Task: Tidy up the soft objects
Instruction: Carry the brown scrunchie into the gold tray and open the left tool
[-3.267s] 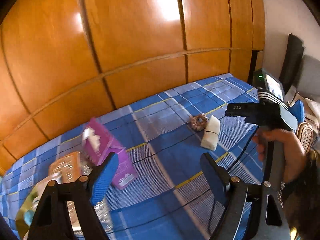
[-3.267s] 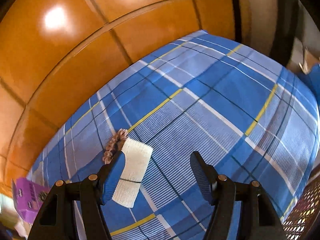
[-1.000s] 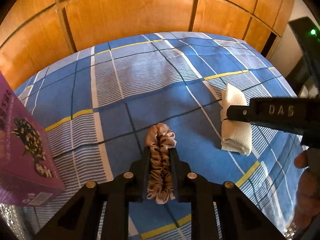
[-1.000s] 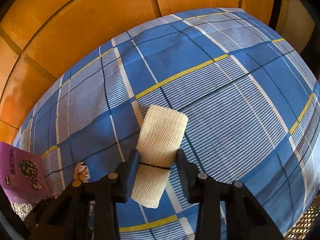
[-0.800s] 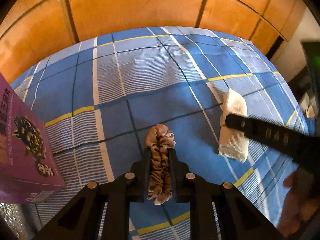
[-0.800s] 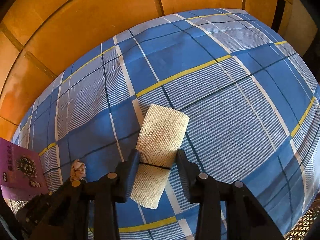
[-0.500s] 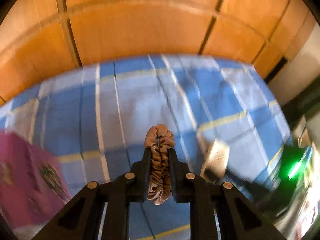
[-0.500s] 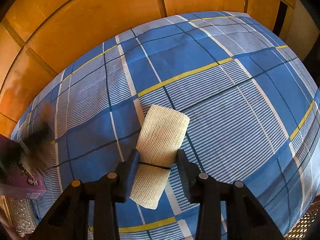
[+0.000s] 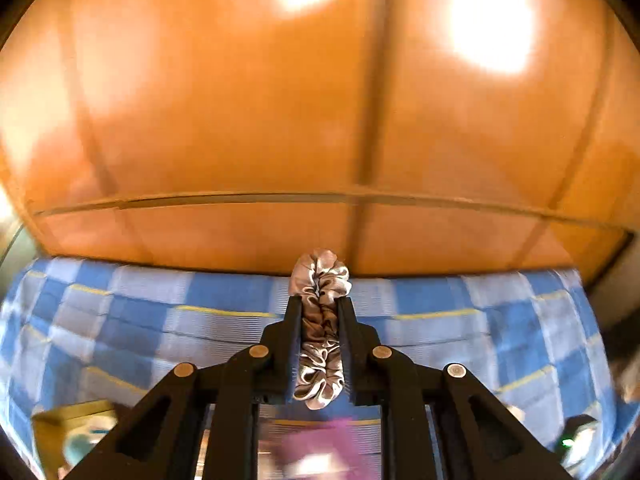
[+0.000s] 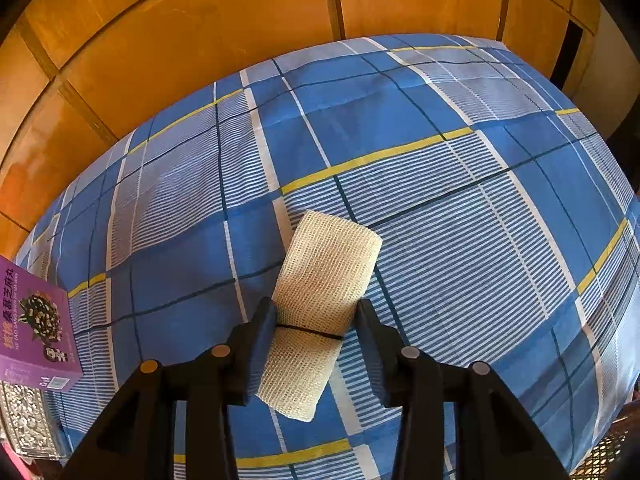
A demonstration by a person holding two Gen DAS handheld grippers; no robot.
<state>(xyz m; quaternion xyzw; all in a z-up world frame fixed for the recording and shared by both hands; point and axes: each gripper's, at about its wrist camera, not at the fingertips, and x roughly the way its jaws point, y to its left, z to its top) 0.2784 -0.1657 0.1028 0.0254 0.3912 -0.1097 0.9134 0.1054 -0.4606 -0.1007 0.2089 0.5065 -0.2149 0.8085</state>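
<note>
Scrunchie [image 9: 320, 332], satiny, light and slippery, is pinched across its middle by the left gripper [image 9: 319, 308], raised above the plaid bed [image 10: 440, 184]. The gauze roll [image 10: 320, 304], soft and springy, lies on the bed, right gripper [image 10: 316, 310] jaws closed on its banded middle.

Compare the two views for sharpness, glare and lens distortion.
Left wrist: the plaid bedspread and the wooden panels smear with motion blur, glare spots glow on the wood, only the left gripper and its scrunchie are sharp. Right wrist: crisp throughout, the gauze roll in the right gripper shows its weave; the fisheye bulges the plaid.
</note>
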